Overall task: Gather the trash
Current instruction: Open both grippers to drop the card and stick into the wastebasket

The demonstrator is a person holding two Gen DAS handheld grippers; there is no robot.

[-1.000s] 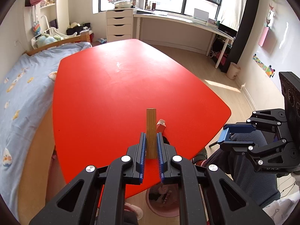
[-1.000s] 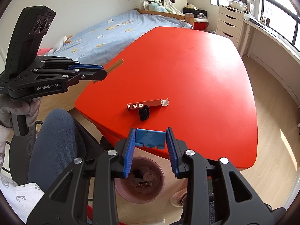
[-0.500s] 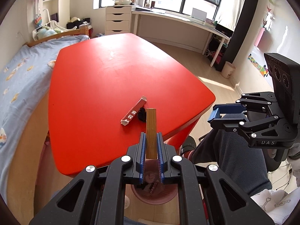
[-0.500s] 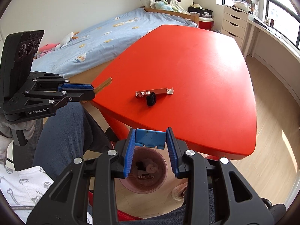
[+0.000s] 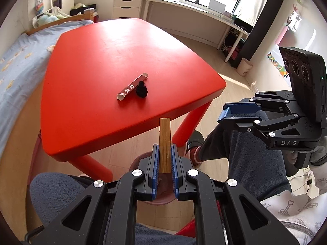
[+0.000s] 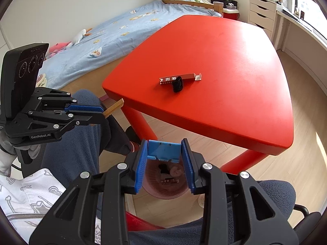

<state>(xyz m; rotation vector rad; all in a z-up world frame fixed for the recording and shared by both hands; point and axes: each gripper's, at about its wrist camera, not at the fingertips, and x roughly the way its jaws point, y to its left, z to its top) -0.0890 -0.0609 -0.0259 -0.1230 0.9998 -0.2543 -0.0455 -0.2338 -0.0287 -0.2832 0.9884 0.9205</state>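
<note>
My left gripper [image 5: 165, 149] is shut on a tan wooden strip [image 5: 164, 140], held off the red table's near edge above a pink bin [image 5: 155, 198] on the floor. It also shows in the right wrist view [image 6: 96, 111]. My right gripper [image 6: 164, 146] is shut on a blue plastic piece [image 6: 163, 150], directly above the pink bin [image 6: 165, 183] that holds some trash. It also shows in the left wrist view [image 5: 226, 112]. A dark red box [image 5: 131, 86] and a small black object [image 5: 141, 89] lie on the red table [image 5: 98, 65].
The person's legs in grey trousers [image 5: 243, 159] sit on both sides of the bin. A bed with a blue cover [image 6: 114, 34] is to the left of the table. A white desk [image 5: 192, 10] and drawers [image 5: 126, 4] stand under the window.
Both grippers pulled back from the table towards the person, off its near edge and over the bin. Each kept its hold.
</note>
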